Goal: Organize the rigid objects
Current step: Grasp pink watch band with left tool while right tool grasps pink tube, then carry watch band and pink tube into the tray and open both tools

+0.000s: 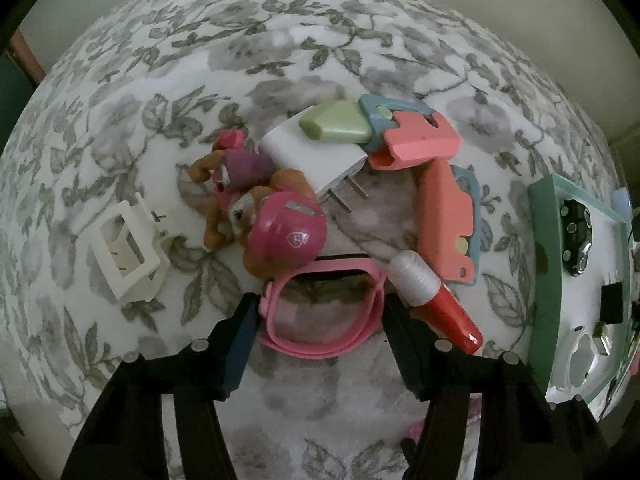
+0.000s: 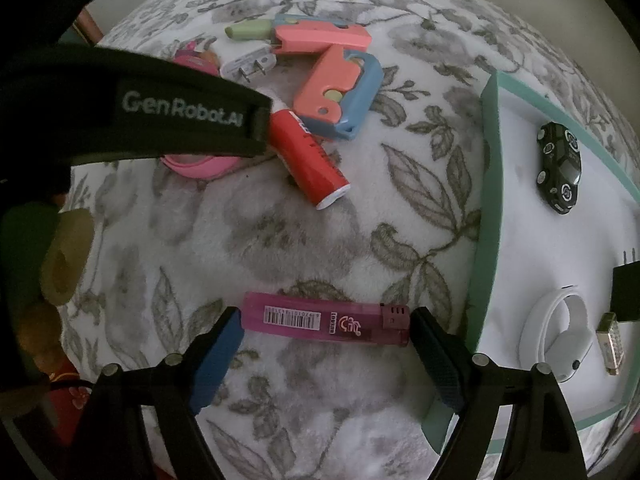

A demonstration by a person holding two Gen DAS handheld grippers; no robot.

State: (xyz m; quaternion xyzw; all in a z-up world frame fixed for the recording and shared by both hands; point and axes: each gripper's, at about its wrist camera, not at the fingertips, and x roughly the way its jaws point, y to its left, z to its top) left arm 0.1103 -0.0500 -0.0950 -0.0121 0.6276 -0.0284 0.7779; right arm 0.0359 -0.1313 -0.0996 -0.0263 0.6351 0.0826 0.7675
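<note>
Translucent pink lighter (image 2: pixel 326 325) lies crosswise between right gripper (image 2: pixel 326 342) fingers, long axis running fingertip to fingertip, ends near both pads; jaws spread wide, not yet clamped. Lengthwise pinch looks awkward; wrist turn likely needed. Green-rimmed tray (image 2: pixel 486 200) just right of it. Left gripper (image 1: pixel 320 330) also spread, straddling pink band (image 1: pixel 320 312), holding nothing.
</note>
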